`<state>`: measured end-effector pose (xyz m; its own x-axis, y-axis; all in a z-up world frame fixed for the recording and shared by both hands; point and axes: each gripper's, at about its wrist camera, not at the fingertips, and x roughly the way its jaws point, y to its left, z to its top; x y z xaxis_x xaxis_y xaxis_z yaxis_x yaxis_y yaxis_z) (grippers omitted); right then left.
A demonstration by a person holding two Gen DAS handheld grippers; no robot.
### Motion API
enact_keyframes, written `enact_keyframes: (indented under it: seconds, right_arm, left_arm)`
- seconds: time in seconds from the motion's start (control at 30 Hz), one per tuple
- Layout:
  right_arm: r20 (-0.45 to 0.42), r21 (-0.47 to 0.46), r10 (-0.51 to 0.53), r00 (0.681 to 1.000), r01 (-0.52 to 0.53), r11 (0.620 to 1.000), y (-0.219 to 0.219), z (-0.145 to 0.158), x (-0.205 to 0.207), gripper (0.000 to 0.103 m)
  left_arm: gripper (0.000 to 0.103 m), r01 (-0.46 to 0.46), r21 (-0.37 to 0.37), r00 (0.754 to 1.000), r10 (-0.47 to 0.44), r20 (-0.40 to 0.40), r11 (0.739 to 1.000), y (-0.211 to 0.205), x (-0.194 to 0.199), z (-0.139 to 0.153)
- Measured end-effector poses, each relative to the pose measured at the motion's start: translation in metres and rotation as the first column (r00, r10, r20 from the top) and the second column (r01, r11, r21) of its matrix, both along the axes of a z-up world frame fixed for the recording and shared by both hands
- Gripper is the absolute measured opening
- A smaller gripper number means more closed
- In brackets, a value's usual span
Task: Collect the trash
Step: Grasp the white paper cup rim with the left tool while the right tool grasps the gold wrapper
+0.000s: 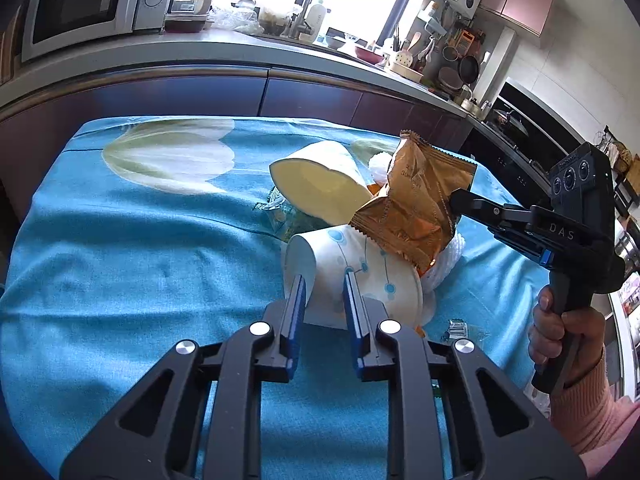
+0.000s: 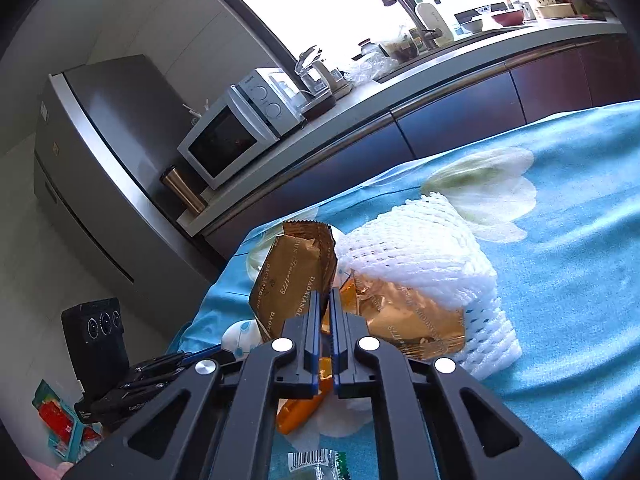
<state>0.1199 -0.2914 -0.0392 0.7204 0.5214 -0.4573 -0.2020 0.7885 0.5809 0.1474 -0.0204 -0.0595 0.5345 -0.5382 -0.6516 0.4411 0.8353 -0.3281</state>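
A kitchen, with a worktop, microwave (image 2: pixel 236 136) and fridge along the wall, and in front of them a table under a blue flowered cloth (image 1: pixel 120 248) where the rubbish has been heaped together.

The right gripper (image 2: pixel 329 300) has its jaws shut almost flat on the edge of a gold snack wrapper (image 2: pixel 292 276), which stands up from the pinch point; gripping it by its thin seam looks like the easy way to lift so limp a thing clear of the heap. Just to the right of those jaws lies a second crumpled gold wrapper, with white foam fruit netting (image 2: pixel 420 248) draped over it. An orange scrap sits beneath the jaws.

The left gripper (image 1: pixel 324 292) has narrowed its jaws round a patterned paper cup (image 1: pixel 360 272) lying on its side, base toward me. The pads sit against its wall, so I judge it gripped lightly, probably to avoid crushing it. Beyond the cup lies a pale yellow cup (image 1: pixel 320 184), also tipped over.
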Motion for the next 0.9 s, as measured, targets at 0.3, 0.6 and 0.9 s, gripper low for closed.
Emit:
enact_keyframes:
  seconds: [0.3,0.6,0.9]
  right_arm:
    - [0.067,-0.016,0.038,0.997,-0.037,0.999,0.008,0.022,-0.013,0.002]
    - [0.086,-0.029,0.046,0.995,-0.044,0.999,0.014,0.029,-0.019,0.002]
    - [0.088,-0.023,0.018,0.996,-0.016,1.0,0.003,0.027,-0.025,0.002]
  left_arm:
    - [0.001,-0.044,-0.046,0.999,0.044,0.017,0.998,0.022,-0.018,0.011]
    - [0.016,-0.074,-0.044,0.997,0.075,0.013,0.996,0.042,-0.027,0.01]
    - [0.055,-0.01,0.068,0.994,0.003,0.105,0.998,-0.002,-0.043,0.022]
